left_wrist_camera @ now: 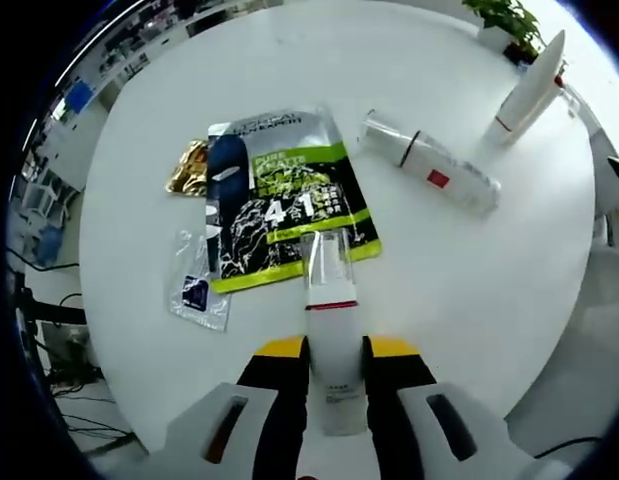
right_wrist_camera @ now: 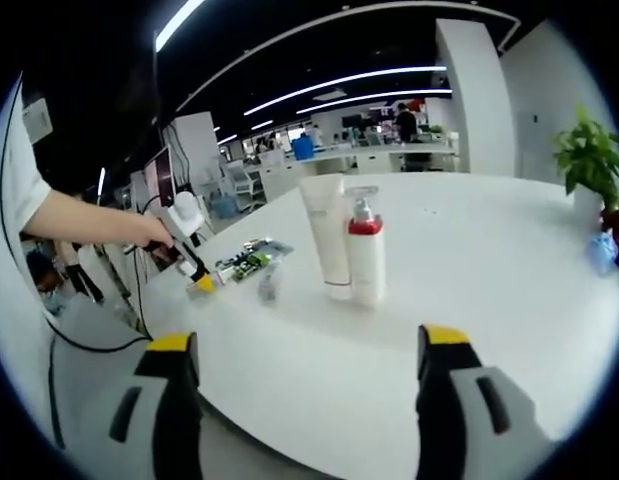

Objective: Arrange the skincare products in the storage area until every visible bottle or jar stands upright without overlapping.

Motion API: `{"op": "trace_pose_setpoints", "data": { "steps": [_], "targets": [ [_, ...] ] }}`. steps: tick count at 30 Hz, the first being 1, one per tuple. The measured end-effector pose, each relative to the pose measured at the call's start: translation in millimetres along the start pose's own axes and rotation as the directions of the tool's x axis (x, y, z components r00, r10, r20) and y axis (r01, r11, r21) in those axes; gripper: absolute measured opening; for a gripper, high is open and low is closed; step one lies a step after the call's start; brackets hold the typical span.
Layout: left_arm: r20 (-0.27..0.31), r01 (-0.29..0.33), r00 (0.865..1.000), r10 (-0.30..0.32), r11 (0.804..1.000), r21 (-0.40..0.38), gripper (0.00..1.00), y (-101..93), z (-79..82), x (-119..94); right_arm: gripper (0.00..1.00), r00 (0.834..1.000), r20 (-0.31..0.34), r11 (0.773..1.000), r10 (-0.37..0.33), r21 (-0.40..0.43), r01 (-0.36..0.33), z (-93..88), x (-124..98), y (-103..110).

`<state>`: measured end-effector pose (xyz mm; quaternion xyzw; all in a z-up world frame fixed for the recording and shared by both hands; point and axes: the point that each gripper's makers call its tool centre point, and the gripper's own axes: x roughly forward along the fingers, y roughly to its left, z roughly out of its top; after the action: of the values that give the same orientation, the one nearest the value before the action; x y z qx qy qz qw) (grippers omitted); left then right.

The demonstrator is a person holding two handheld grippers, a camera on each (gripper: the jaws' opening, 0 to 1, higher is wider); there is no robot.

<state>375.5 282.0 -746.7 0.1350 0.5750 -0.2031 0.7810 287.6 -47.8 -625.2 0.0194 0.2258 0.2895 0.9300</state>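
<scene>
A round white table [left_wrist_camera: 469, 290] is taking up most of the left gripper view, and a large green-and-black sachet [left_wrist_camera: 284, 200] is lying flat near its middle. Beyond it a clear bottle with a red label [left_wrist_camera: 429, 165] is lying on its side, while a white tube [left_wrist_camera: 526, 92] is standing at the far edge near a potted plant [left_wrist_camera: 509, 20]. A small clear packet [left_wrist_camera: 197, 285] and a gold packet [left_wrist_camera: 188, 168] are lying beside the sachet. The left gripper [left_wrist_camera: 335, 365] is clamping a white bottle with a clear cap [left_wrist_camera: 329, 300], its jaws closed against the bottle's sides, the cap pointing toward the sachet.

In the right gripper view the right gripper [right_wrist_camera: 309, 375] is hovering with jaws spread wide and gripping nothing, facing a tube and a red-collared pump bottle [right_wrist_camera: 364, 250] standing upright side by side
</scene>
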Motion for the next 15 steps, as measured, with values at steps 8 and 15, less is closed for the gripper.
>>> {"op": "trace_pose_setpoints", "data": {
  "steps": [8, 15],
  "targets": [
    [0.016, -0.002, 1.000, 0.003, 0.999, -0.041, 0.17, 3.0, 1.0, 0.8, 0.91, 1.000, -0.004, 1.000, 0.000, -0.004, 0.000, -1.2, 0.5, -1.0],
    [0.052, 0.013, 0.999, -0.009, 0.997, -0.079, 0.16, 0.2, 2.7, -1.8, 0.91, 1.000, -0.005, 1.000, 0.001, -0.006, -0.001, -1.6, 0.8, -0.9]
  ]
}}
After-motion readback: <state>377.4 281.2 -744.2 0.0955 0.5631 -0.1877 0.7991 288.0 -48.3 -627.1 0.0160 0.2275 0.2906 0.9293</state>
